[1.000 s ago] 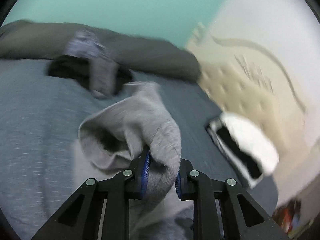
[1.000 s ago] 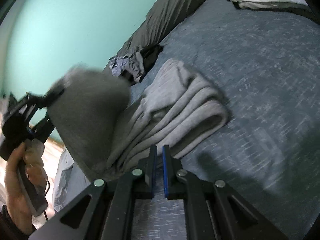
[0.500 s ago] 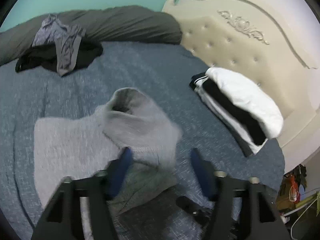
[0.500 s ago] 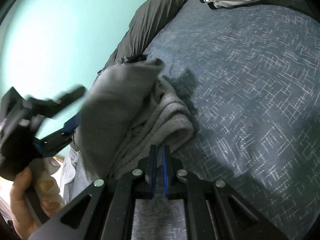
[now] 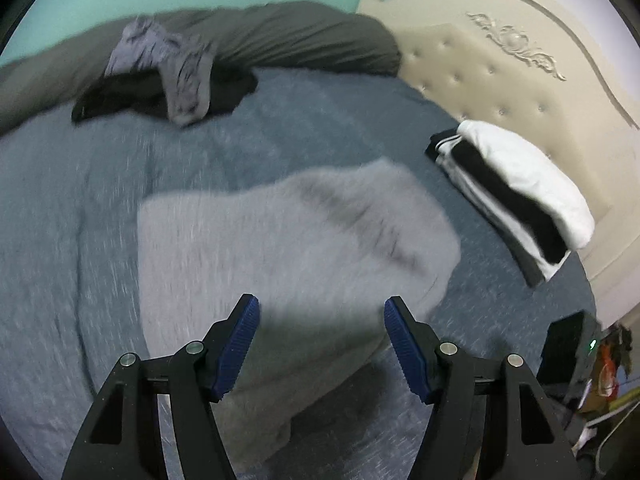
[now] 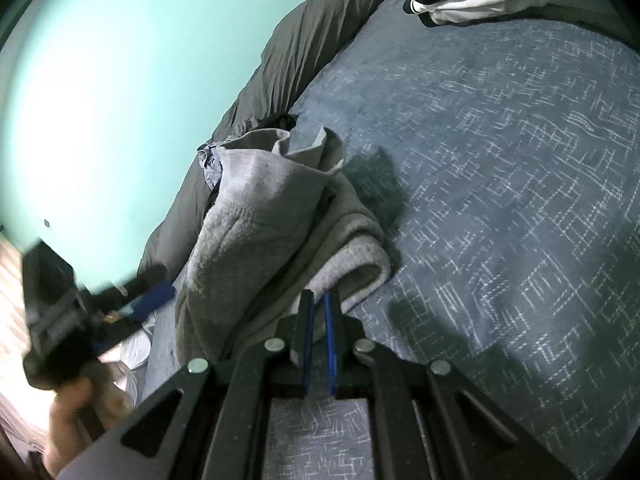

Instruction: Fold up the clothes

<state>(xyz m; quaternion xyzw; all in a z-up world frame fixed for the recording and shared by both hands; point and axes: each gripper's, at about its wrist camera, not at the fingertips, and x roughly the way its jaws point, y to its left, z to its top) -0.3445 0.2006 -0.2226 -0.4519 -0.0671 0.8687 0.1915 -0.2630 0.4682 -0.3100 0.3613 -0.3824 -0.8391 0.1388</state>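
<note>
A grey sweatshirt (image 5: 280, 248) lies folded on the blue-grey bed cover (image 5: 60, 220). My left gripper (image 5: 322, 312) hovers open just above its near edge, with nothing between the blue pads. In the right wrist view the same sweatshirt (image 6: 256, 240) is a bunched, layered fold. My right gripper (image 6: 318, 300) is shut, its tips at the rolled near edge; whether fabric is pinched between them is hidden. The left gripper (image 6: 132, 300) shows blurred at the left, held by a hand (image 6: 80, 400).
A stack of folded black and white clothes (image 5: 516, 196) sits by the cream headboard (image 5: 500, 60). A loose pile of purple and black garments (image 5: 168, 76) rests against a dark rolled duvet (image 5: 300, 36) at the teal wall. The bed's edge runs lower right.
My left gripper let go of the sweatshirt flap, opened wide and drew back. The flap dropped flat onto the rest of the garment. The right gripper stayed shut at the edge.
</note>
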